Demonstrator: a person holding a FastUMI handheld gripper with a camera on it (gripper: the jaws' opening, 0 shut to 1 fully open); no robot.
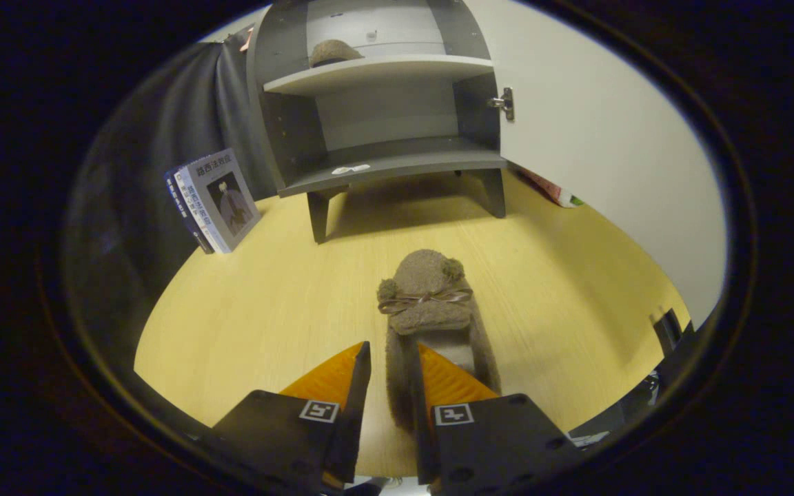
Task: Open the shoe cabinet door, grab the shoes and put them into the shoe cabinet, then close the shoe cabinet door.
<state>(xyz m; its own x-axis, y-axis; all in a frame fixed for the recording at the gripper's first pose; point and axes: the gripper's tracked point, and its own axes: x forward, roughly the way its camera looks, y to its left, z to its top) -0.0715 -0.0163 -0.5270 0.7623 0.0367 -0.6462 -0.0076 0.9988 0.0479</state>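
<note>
At frame top, the cabinet (383, 103) is standing with its door (597, 131) swung open at right, so we are seeing clear access to the shelves. One slipper (333, 52) is already lying on the upper shelf. Lower centre, the second slipper (428, 303) is resting on the table (245, 324). Our gripper (390, 375) is pinching its left heel wall, apparently for lifting.

Scene evenly, warmly lit from above; soft shadow cast under shoe cabinet (383, 124); strong fisheye bending at edges; periphery dimmed.
</note>
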